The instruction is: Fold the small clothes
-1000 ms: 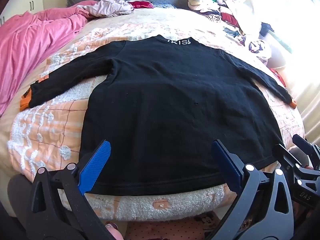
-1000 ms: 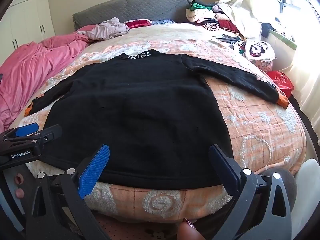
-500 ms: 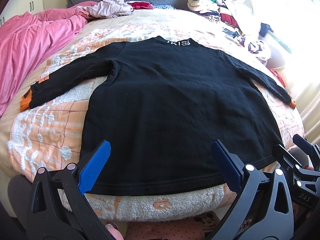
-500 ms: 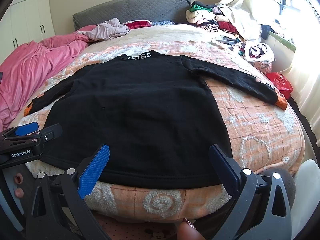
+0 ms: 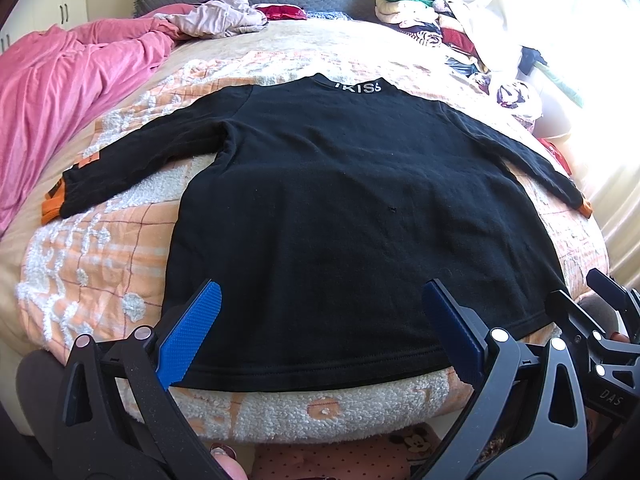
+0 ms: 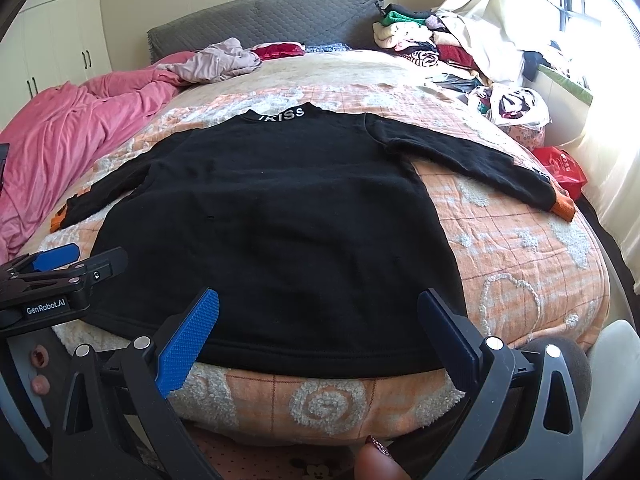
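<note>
Sweatshirt [image 5: 360,220], soft, limp, lies flat on the bed [image 5: 100,248]. Left tool [image 5: 320,328] and right tool [image 6: 318,332] gape empty near its hem; a sleeve cuff [image 6: 562,206] looks the best hold.

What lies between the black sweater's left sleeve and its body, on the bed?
Only bare blanket, white fleece with orange checks, fills the wedge between the left sleeve and the black sweater; the left wrist view shows it best.

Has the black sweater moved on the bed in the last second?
No. The black sweater still lies flat, collar at the same spot on the orange quilt.
</note>
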The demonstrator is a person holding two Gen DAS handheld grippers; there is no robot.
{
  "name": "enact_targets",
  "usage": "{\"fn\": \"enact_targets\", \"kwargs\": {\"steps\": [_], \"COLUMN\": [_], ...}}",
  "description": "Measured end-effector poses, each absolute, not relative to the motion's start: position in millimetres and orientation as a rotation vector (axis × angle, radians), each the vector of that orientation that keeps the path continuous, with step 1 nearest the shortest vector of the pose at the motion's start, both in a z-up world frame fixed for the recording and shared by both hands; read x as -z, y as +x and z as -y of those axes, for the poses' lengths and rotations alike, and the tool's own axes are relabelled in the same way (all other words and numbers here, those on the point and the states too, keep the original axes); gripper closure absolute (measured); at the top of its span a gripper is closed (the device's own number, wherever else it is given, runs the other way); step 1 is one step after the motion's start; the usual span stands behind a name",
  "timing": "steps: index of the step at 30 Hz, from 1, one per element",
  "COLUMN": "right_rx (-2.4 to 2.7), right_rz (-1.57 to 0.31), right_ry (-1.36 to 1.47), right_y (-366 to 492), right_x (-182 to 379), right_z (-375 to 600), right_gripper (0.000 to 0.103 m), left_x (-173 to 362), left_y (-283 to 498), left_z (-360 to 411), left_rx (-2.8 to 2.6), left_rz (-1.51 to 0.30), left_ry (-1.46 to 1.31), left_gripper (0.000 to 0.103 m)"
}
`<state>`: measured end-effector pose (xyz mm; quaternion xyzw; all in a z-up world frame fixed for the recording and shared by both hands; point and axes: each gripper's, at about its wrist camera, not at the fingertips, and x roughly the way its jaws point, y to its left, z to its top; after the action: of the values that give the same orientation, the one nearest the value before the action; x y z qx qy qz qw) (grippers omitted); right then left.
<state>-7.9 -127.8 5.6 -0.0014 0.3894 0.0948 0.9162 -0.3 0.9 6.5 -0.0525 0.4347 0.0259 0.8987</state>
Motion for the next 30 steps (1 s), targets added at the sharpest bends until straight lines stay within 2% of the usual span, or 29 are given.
{"fn": "enact_targets", "kwargs": {"steps": [30], "right_rx": [-0.200], "right_rz": [-0.812], "right_ry": [0.007], "right_y": [-2.8], "right_x": [-3.9], "right_z": [126.3], "right_gripper": [0.004], "left_x": [-9.9], "left_y": [2.5], "left_z": [1.2], "left_rx": [-0.052], "left_rz": [-0.897], "left_ry": [-0.105], "left_gripper": [0.009]}}
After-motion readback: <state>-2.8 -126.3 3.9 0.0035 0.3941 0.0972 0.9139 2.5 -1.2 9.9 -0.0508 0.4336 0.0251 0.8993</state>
